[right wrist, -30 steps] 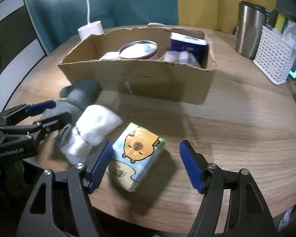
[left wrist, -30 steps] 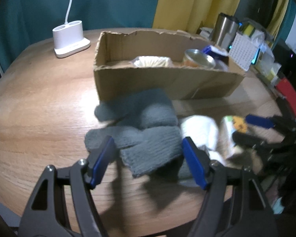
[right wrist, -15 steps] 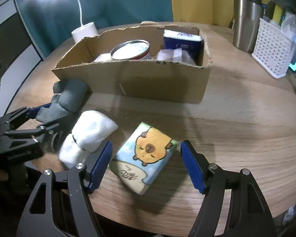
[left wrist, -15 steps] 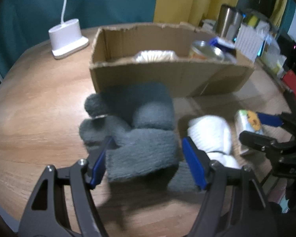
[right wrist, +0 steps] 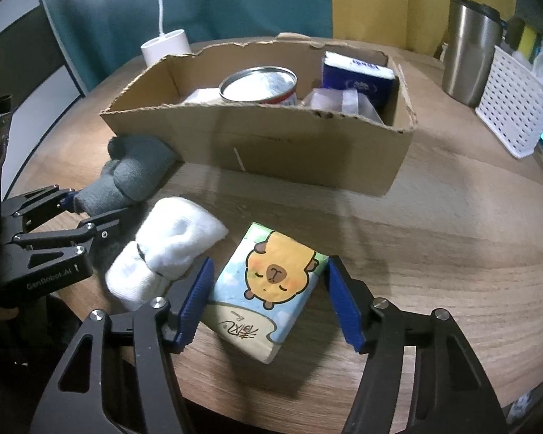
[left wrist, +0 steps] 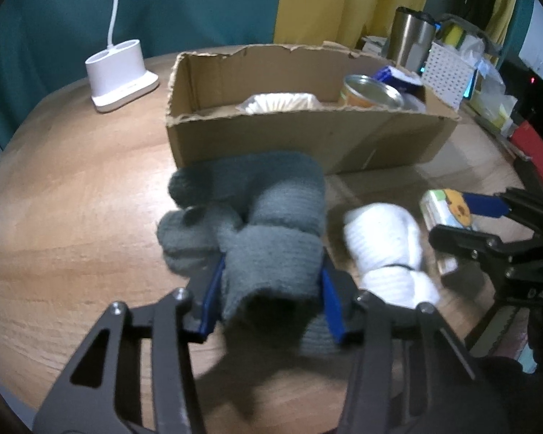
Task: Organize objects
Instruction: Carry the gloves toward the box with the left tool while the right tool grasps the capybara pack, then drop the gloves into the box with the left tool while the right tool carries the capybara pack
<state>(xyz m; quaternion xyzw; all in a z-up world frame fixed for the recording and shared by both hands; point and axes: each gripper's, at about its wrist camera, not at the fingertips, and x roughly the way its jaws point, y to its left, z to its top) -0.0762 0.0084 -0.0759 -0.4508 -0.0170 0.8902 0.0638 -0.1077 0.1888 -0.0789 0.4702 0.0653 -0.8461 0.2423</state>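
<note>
A bundle of grey socks lies on the round wooden table in front of a cardboard box. My left gripper is shut on the near end of the grey socks. A rolled white sock lies beside them. A tissue pack with a capybara print lies between the fingers of my right gripper, which is open around it. The box holds a tin can, a blue pack and white items.
A white lamp base stands behind the box at the left. A steel tumbler and a white perforated basket stand at the back right. The table edge runs close under both grippers.
My left gripper has closed from wide open onto the grey socks. My right gripper has moved forward so the tissue pack now sits between its fingers.
</note>
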